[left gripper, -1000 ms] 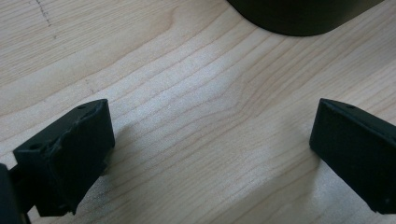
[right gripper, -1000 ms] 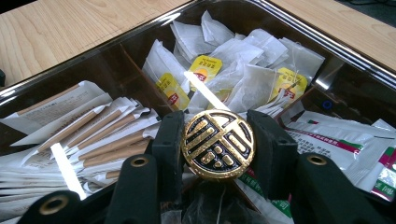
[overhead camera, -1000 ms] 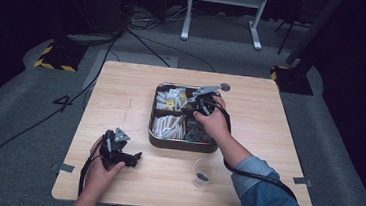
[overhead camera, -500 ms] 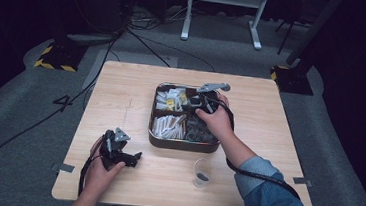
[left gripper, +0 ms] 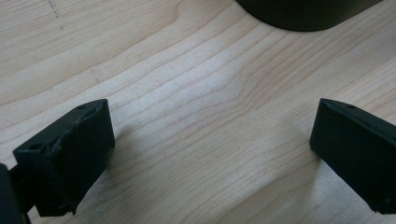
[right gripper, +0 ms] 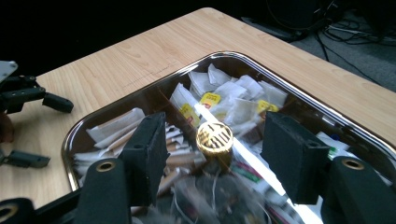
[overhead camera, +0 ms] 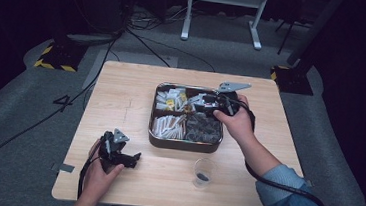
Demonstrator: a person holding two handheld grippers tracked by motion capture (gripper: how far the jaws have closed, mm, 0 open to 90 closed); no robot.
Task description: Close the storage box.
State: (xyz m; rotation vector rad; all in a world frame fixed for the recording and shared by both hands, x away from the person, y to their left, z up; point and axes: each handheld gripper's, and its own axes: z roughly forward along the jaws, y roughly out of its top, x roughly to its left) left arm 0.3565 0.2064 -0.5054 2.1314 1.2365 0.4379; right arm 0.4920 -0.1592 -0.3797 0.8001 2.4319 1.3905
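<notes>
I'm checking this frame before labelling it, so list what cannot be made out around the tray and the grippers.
- Right gripper, right gripper view: the near tray compartment below its open jaws is blurred; contents unreadable.
- Tray, high view: the hand covers part of its right side.
- Cup, high view: the dark bit inside is too small to identify.
- Left gripper, left gripper view: the tray is cut off by the top edge.

black claws (right gripper: 215,158), grey three-cornered plates, light-blue sleeve (overhead camera: 291,193)
</notes>
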